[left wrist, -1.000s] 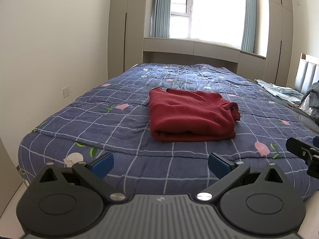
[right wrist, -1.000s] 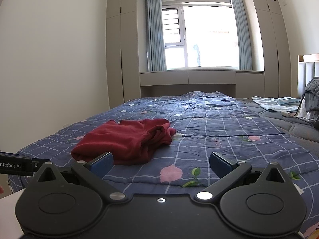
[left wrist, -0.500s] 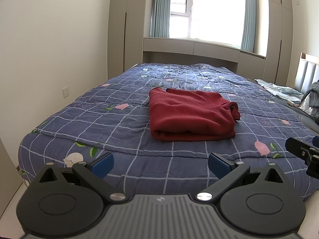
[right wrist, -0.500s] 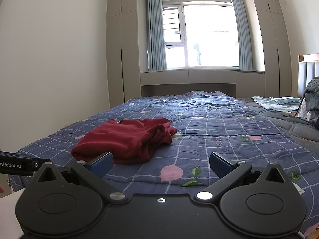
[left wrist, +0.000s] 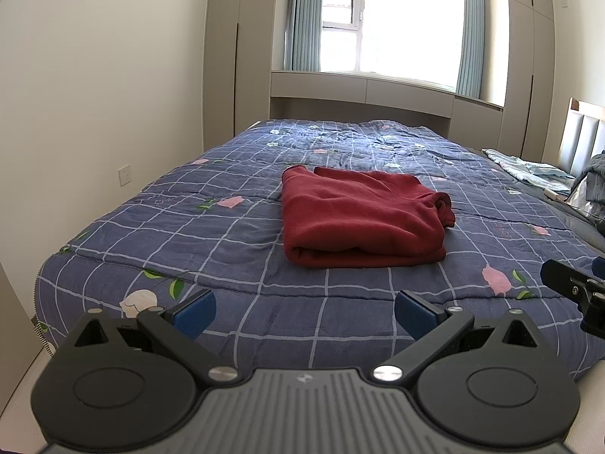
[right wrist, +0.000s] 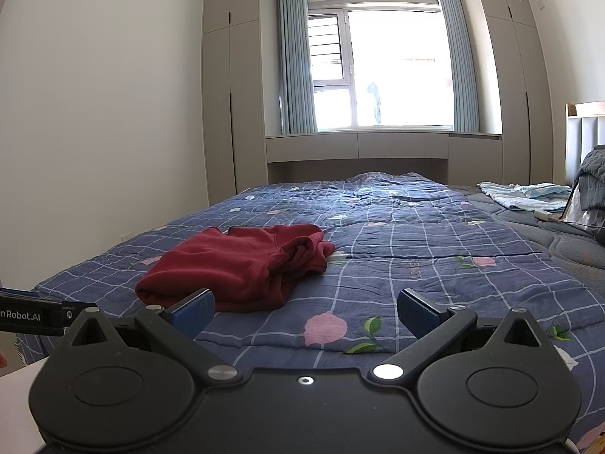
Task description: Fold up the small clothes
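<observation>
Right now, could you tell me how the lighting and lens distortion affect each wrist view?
Left wrist view: the window is blown out white, the wardrobe edges bow from fisheye, but the red garment is sharp and evenly lit. Right wrist view: the window glares again, corners vignette dark, and the garment stays clear on the quilt.
</observation>
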